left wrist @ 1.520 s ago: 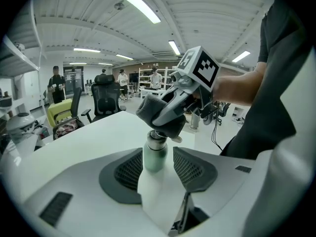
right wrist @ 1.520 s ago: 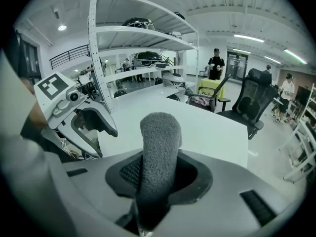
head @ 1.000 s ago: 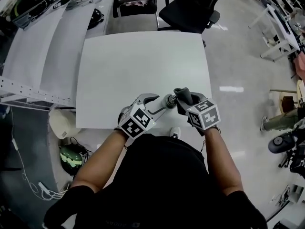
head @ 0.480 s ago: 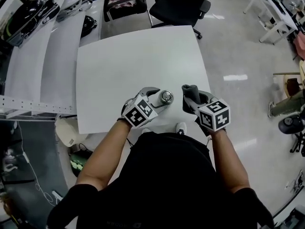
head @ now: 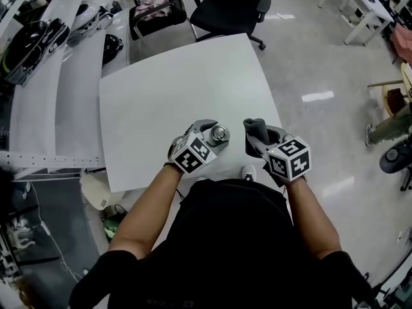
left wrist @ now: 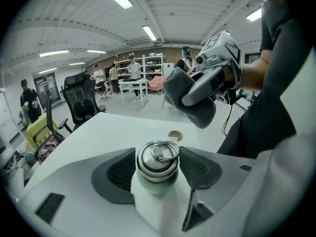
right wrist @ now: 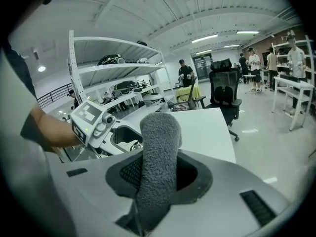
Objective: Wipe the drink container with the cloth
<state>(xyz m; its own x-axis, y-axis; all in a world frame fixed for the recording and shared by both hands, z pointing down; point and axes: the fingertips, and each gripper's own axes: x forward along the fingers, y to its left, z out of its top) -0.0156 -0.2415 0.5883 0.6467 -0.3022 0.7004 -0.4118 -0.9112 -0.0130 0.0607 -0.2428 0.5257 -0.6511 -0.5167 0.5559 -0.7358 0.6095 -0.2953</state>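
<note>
1. We see the drink container (left wrist: 157, 164) standing upright on the white tabletop (head: 167, 89) near its front edge. Its long axis is vertical, and its steel cap and ring loop point up.
2. The left claw (head: 214, 136) is open. Its jaws stand wide on either side of the container, and the dark pads (left wrist: 118, 171) flank the cap closely.
3. The right claw (right wrist: 158, 174) is clamped on the grey cloth (right wrist: 158, 147), which sticks up from between the jaws as a folded roll.
4. In the head view the cloth (head: 256, 129) sits to the right of the container (head: 219, 134), with a gap between them.
5. The head view shows only the container's cap. In the left gripper view the claw body hides the lower part of its pale green wall.
6. The cloth's lower end is buried between the right jaws.
7. A round cable hole (left wrist: 175, 135) lies in the tabletop beyond the container.
8. A black office chair (head: 228, 5) stands at the far edge, and white shelves (head: 38, 76) run along the left.
9. People stand far back in both gripper views, too small for us to make out.
</note>
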